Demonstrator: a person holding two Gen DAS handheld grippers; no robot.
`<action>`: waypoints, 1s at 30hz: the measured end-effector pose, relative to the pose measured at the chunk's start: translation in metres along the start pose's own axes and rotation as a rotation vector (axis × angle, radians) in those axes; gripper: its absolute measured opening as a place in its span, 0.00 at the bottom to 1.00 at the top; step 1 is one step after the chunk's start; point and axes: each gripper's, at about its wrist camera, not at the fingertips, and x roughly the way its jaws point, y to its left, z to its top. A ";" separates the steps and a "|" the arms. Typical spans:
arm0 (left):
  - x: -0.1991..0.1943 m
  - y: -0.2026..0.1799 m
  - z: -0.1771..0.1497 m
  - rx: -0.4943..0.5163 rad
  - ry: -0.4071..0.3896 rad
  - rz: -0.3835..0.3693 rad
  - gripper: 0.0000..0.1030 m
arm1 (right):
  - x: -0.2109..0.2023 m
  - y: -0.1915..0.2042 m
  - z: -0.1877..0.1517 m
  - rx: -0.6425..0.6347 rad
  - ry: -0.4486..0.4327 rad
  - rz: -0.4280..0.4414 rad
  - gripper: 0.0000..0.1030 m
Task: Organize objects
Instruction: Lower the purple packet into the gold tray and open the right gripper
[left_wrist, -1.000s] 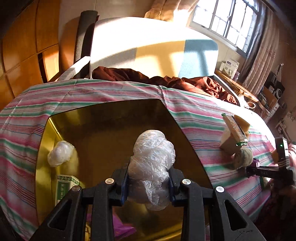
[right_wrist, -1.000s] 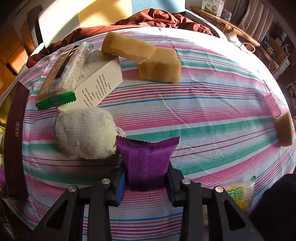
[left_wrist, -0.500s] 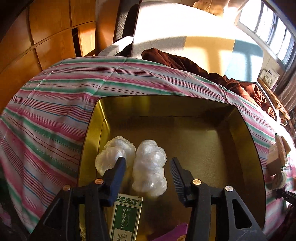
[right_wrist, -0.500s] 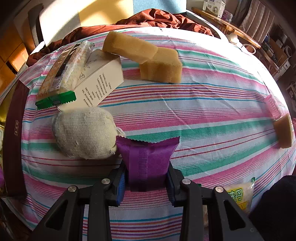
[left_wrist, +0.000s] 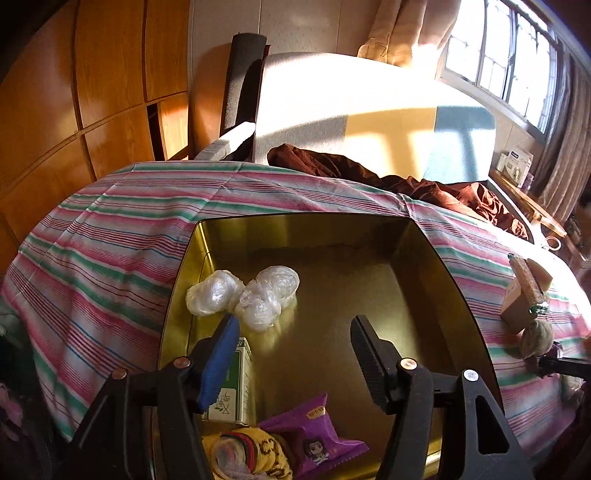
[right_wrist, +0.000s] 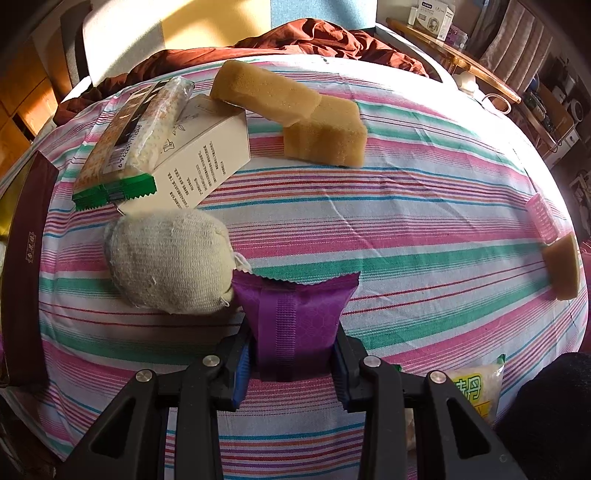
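A gold tin box (left_wrist: 424, 266) sits on the striped cloth. Inside it lie two clear plastic bundles (left_wrist: 266, 295), a green-and-white carton (left_wrist: 232, 387), a purple snack packet (left_wrist: 317, 439) and a yellow patterned item (left_wrist: 251, 458). My left gripper (left_wrist: 291, 332) hangs over the tin, its jaws opening with nothing between them, the bundles just beyond its left finger. In the right wrist view my right gripper (right_wrist: 291, 350) is shut on a purple packet (right_wrist: 295, 317) above the cloth, beside a beige knitted ball (right_wrist: 166, 258).
On the cloth lie a white box (right_wrist: 199, 155) with a green-edged cracker pack (right_wrist: 129, 140) on it, two tan sponges (right_wrist: 295, 114), another sponge (right_wrist: 561, 266) and a pink comb (right_wrist: 543, 218) at the right, a yellow-lettered bag (right_wrist: 472, 391), and a dark lid (right_wrist: 26, 236) at the left.
My left gripper let go of the plastic bundle into the tin beside the other one, opened, and drew back. The right gripper with the purple packet barely shifted.
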 end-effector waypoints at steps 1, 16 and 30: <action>-0.004 -0.003 -0.002 0.005 -0.005 -0.006 0.62 | -0.002 0.003 -0.003 -0.003 0.000 0.000 0.34; -0.030 -0.017 -0.032 0.025 -0.033 -0.062 0.62 | 0.009 0.008 -0.071 -0.020 0.020 0.095 0.34; -0.051 0.029 -0.037 -0.068 -0.067 -0.026 0.62 | -0.074 0.131 -0.075 -0.284 -0.162 0.442 0.34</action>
